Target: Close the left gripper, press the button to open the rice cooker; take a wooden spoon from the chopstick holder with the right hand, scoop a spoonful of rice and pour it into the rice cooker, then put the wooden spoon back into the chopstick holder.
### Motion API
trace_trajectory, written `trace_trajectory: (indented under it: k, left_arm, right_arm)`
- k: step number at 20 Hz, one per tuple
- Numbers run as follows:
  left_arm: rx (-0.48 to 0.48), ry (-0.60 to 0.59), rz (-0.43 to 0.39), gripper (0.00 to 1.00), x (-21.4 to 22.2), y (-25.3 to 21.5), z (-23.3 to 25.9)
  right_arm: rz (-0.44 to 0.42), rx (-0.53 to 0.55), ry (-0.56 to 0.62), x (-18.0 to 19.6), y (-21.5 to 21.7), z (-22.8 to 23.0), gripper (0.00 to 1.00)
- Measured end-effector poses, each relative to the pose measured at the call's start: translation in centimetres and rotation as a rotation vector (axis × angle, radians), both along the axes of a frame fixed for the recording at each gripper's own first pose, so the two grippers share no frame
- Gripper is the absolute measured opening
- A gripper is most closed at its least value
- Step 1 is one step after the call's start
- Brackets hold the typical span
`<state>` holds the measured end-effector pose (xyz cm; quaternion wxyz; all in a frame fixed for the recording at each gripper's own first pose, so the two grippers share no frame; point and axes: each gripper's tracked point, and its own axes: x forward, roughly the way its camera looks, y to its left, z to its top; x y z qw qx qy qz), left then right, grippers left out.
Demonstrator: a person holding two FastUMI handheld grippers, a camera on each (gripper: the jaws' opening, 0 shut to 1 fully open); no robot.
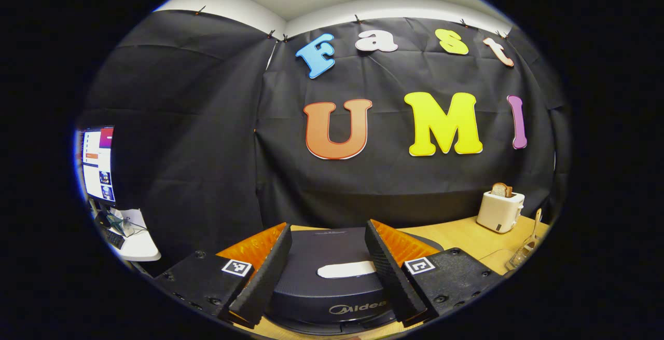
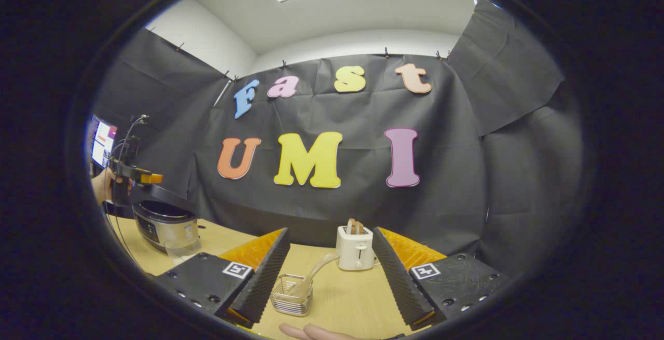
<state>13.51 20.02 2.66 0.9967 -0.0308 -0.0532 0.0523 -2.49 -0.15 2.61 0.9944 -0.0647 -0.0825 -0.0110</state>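
Note:
My left gripper (image 1: 327,224) is open and hovers just above the dark rice cooker (image 1: 327,288), whose lid is down. The lid's white button (image 1: 346,269) lies between the two fingers, untouched. In the right gripper view the same cooker (image 2: 163,226) stands at the far left, with a hand (image 2: 101,187) holding the left gripper (image 2: 140,179) over it. My right gripper (image 2: 332,231) is open and holds nothing. Just ahead of it, low between its fingers, the wire chopstick holder (image 2: 292,294) carries the wooden spoon (image 2: 317,270), which leans to the right. The holder (image 1: 521,254) also stands at the table's right.
A white toaster (image 2: 355,247) with bread in it stands behind the holder on the wooden table (image 2: 353,298); it is also at the right (image 1: 500,210). A clear container (image 2: 181,246) sits in front of the cooker. A monitor (image 1: 98,163) stands at the far left.

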Motion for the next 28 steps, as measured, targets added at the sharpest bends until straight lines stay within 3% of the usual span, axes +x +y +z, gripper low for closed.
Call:
trace_trajectory:
  k: [6, 16, 21, 27, 28]
  left_arm:
    - [0.015, 0.027, 0.018, 0.92, -0.4, -0.5, -3.8]
    - [0.013, 0.027, 0.054, 0.92, -0.5, -0.6, -4.9]
    - [0.011, 0.042, 0.091, 0.91, -0.6, -0.6, -5.4]
    - [0.006, 0.003, 0.112, 0.88, -0.9, -0.7, -5.5]
    - [0.014, 0.001, 0.111, 0.82, -0.9, -0.8, -5.4]
  right_arm:
    - [0.039, -0.017, 0.092, 1.5, 1.0, -3.6, 0.96]
    - [0.069, -0.017, 0.044, 2.7, -2.5, -0.8, 0.95]
    - [0.156, 0.022, 0.0, 2.6, -2.9, 1.9, 0.95]
    - [0.141, 0.013, 0.023, 3.9, -2.9, 3.2, 0.96]
    - [0.145, 0.005, 0.035, 4.4, -2.5, 2.9, 0.95]
